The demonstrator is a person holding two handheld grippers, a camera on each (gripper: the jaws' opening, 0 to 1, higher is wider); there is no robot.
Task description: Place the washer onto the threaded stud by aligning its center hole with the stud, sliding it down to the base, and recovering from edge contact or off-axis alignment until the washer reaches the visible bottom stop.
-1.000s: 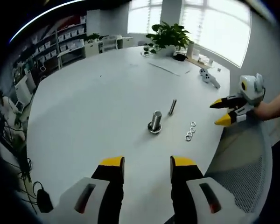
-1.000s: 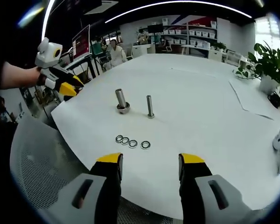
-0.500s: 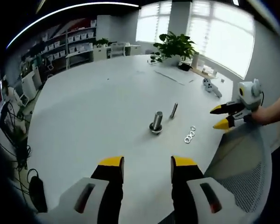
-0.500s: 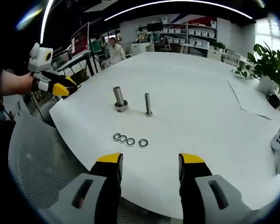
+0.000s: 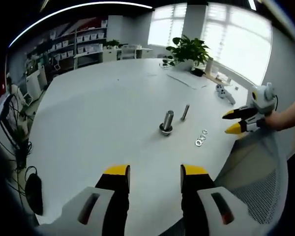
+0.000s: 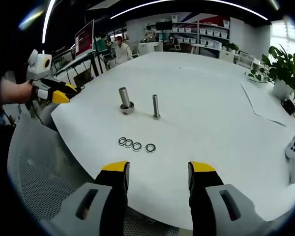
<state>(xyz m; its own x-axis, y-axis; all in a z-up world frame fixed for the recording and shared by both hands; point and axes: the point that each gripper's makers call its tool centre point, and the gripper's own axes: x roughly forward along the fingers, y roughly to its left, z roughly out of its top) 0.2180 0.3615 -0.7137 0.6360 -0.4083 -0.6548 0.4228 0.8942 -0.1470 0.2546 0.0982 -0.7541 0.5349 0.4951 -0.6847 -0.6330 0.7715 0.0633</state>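
- We judge that the task is not yet begun: four washers [image 6: 136,145] lie in a row on the white tabletop [image 6: 211,113], near its edge, none picked up.
- The threaded stud [image 6: 156,106] stands upright and bare, with a thicker post [image 6: 125,100] just beside it (a ring seems to sit at that post's base).
- Our right gripper [image 6: 158,173] hovers near the washers, jaws spread and empty.
- Our left gripper [image 5: 151,176] is also spread, holding nothing.
- Picking, aligning and sliding down all remain.

Legible text, labels, brands, numbers, signs: none; shelf boxes [image 6: 206,37] at top of frame too small to read.
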